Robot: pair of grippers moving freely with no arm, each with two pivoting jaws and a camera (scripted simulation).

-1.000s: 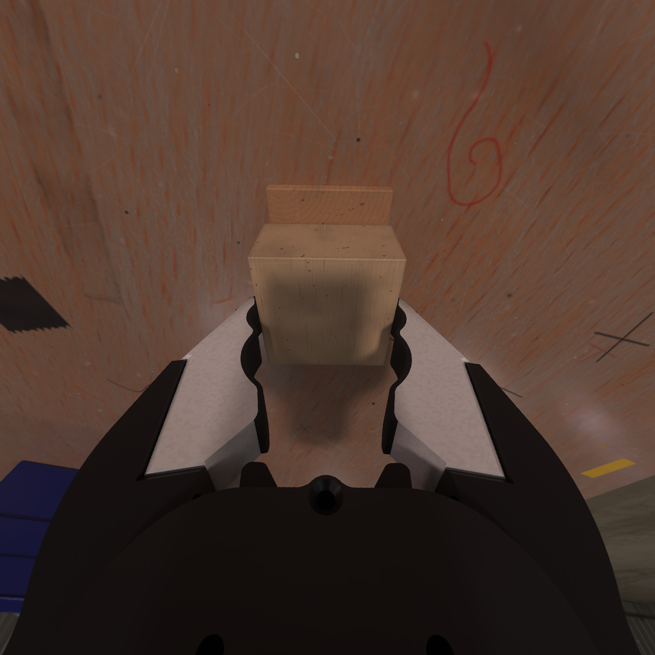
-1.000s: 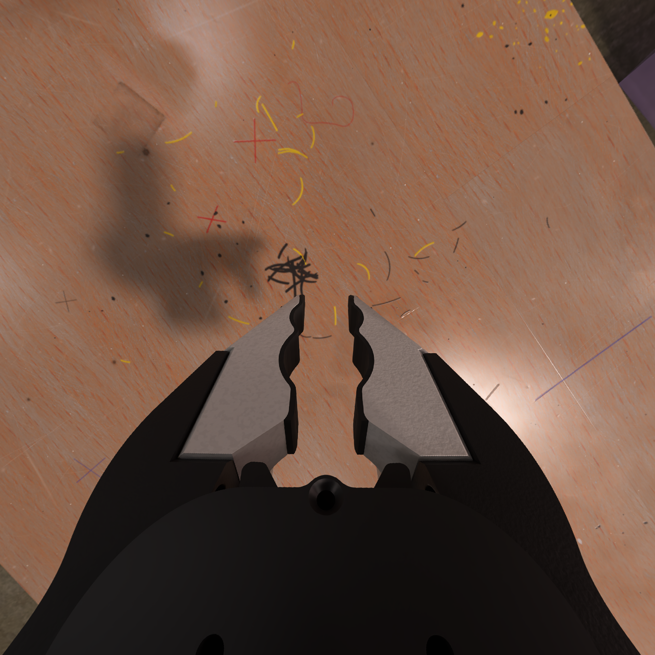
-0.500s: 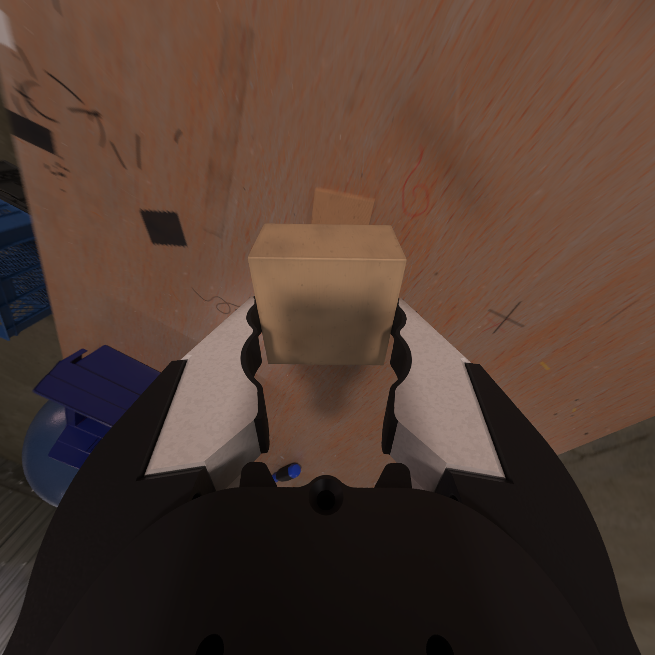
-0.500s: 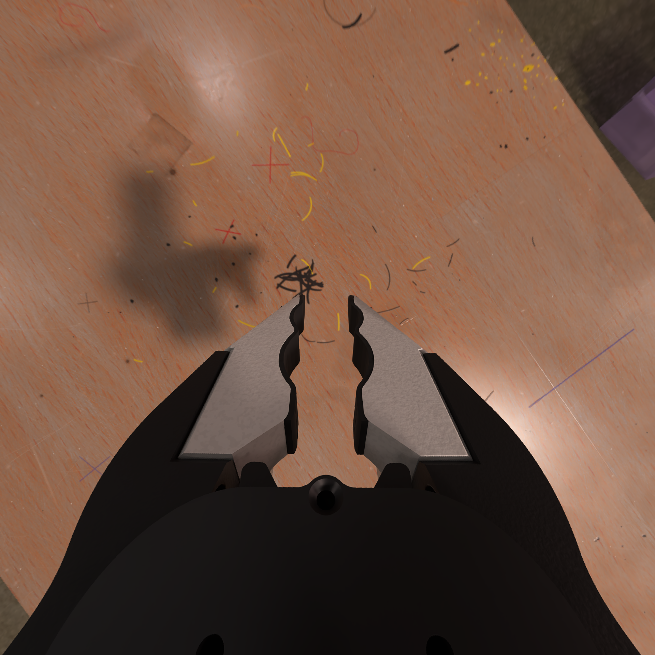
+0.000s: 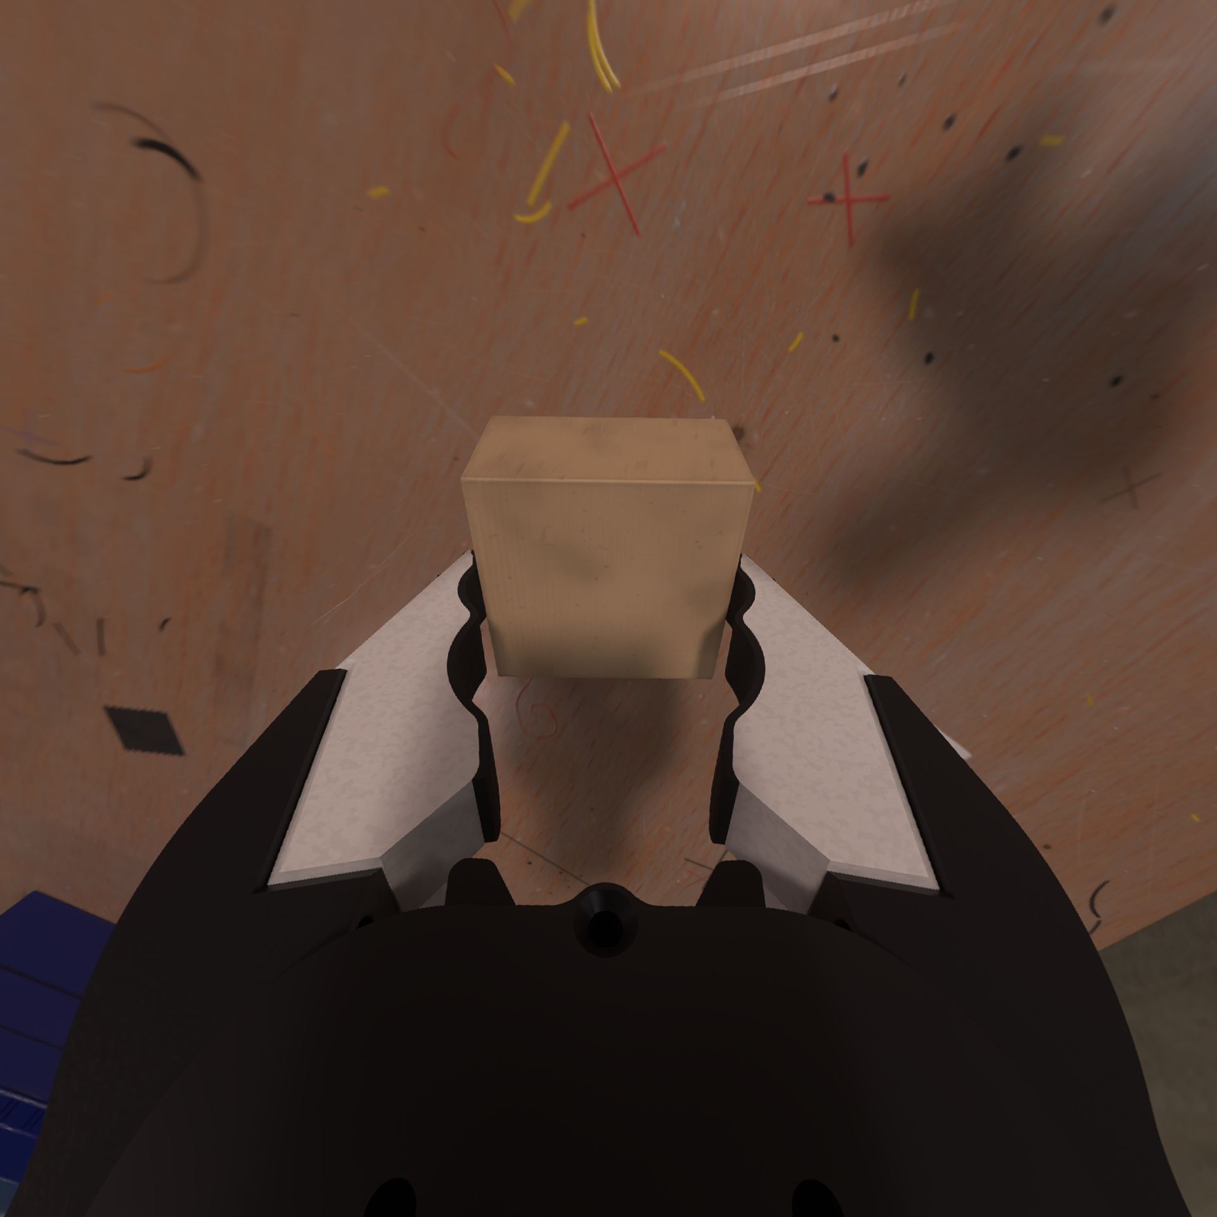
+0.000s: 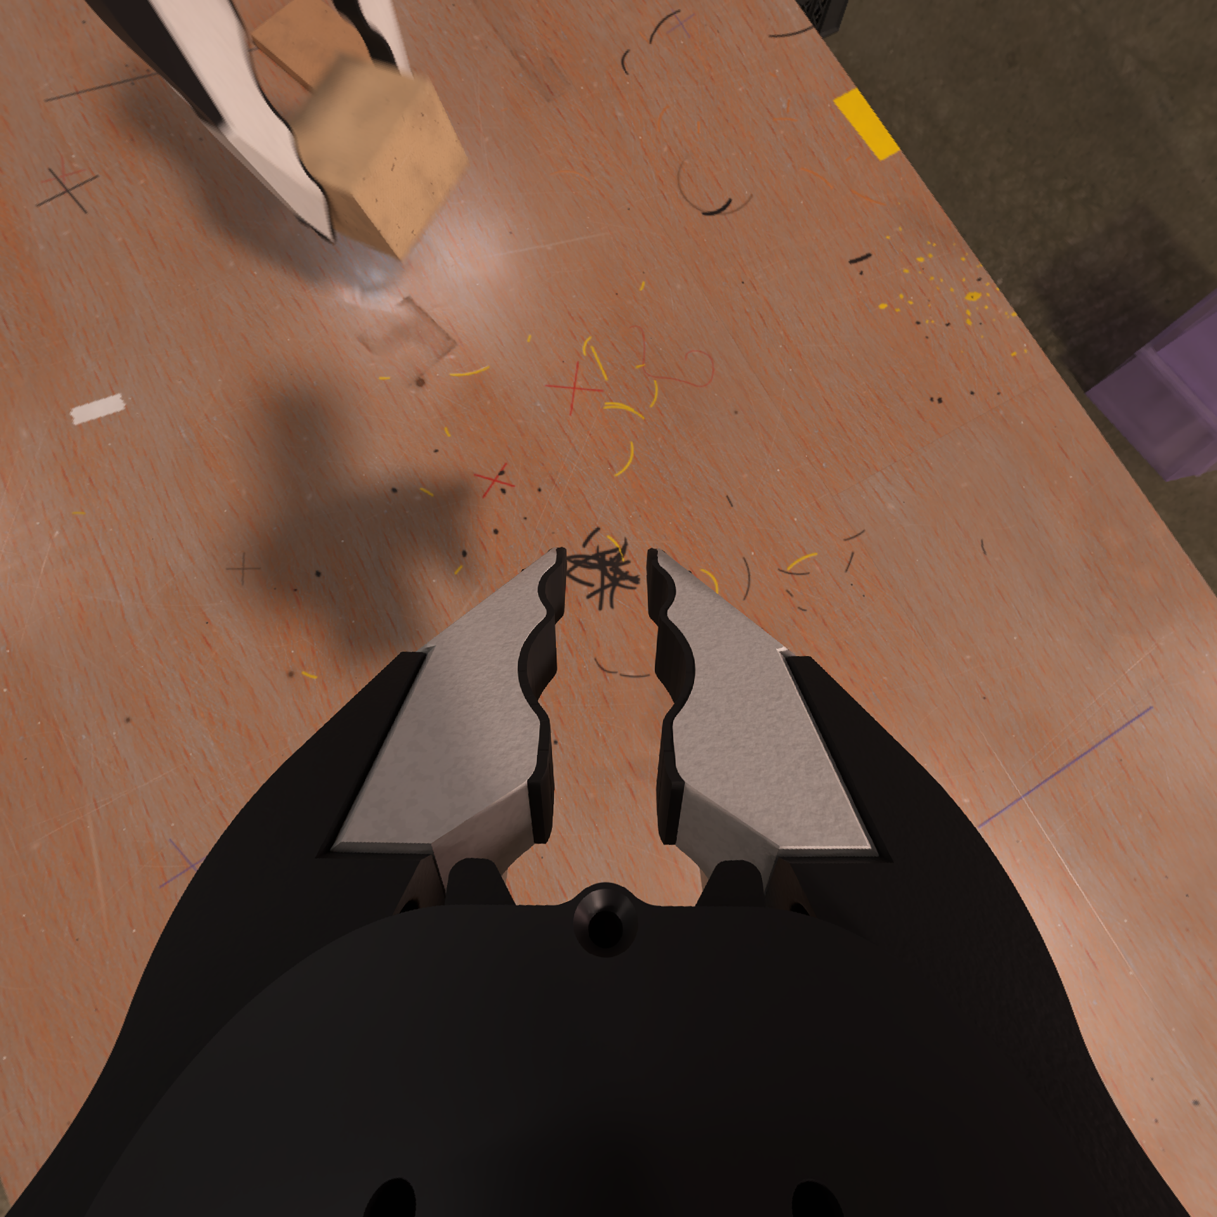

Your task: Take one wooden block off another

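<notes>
My left gripper (image 5: 606,560) is shut on a light wooden block (image 5: 606,566) and holds it in the air above the wooden table (image 5: 263,329). In the right wrist view the same block (image 6: 388,158) shows at the top left, held by the left gripper's fingers (image 6: 263,132), tilted and off the table. A second, darker wooden block (image 6: 299,36) lies on the table behind it, seen between those fingers. That second block does not show in the left wrist view. My right gripper (image 6: 606,556) is empty, with a narrow gap between its fingers, above a black scribble (image 6: 602,573).
The table's right edge runs diagonally in the right wrist view, with a purple box (image 6: 1159,402) on the floor beyond it. A yellow tape strip (image 6: 866,125) lies near that edge. A blue crate (image 5: 33,988) sits at the lower left of the left wrist view.
My left gripper has carried the light block up and away from the darker block, which has left its view. The left gripper and both blocks have come into the right wrist view.
</notes>
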